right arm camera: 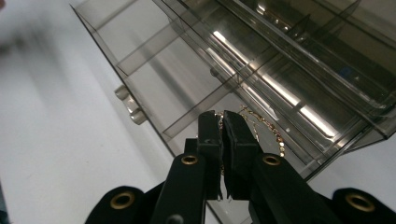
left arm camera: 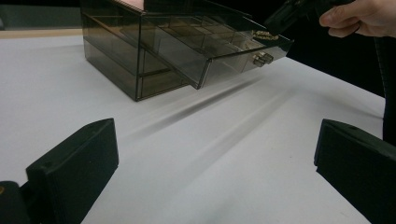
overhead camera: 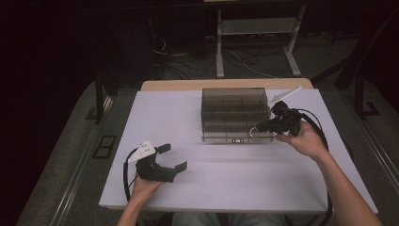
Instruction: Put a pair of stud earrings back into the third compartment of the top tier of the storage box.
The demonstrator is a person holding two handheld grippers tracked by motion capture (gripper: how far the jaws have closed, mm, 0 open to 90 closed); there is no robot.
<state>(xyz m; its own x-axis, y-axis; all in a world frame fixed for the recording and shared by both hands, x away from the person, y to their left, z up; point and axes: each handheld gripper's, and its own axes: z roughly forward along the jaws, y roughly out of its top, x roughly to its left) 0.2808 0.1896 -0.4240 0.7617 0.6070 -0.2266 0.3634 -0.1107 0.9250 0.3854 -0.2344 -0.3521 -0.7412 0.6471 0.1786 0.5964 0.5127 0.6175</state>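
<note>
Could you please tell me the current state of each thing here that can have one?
Smoked drawer box: upright on the table.
Upper drawer: pulled out.
Gold chain: in the open drawer's end compartment, by the right gripper's tips.
Left gripper: open, empty.
Right gripper: shut on the chain.

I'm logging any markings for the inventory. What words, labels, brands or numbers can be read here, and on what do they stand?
No readable text stands anywhere in these pictures.
The smoky drawer box: no label or brand shows on it.
The gold chain in its open drawer: no tag shows.
The left tongs and right tongs: plain black, no markings.
</note>
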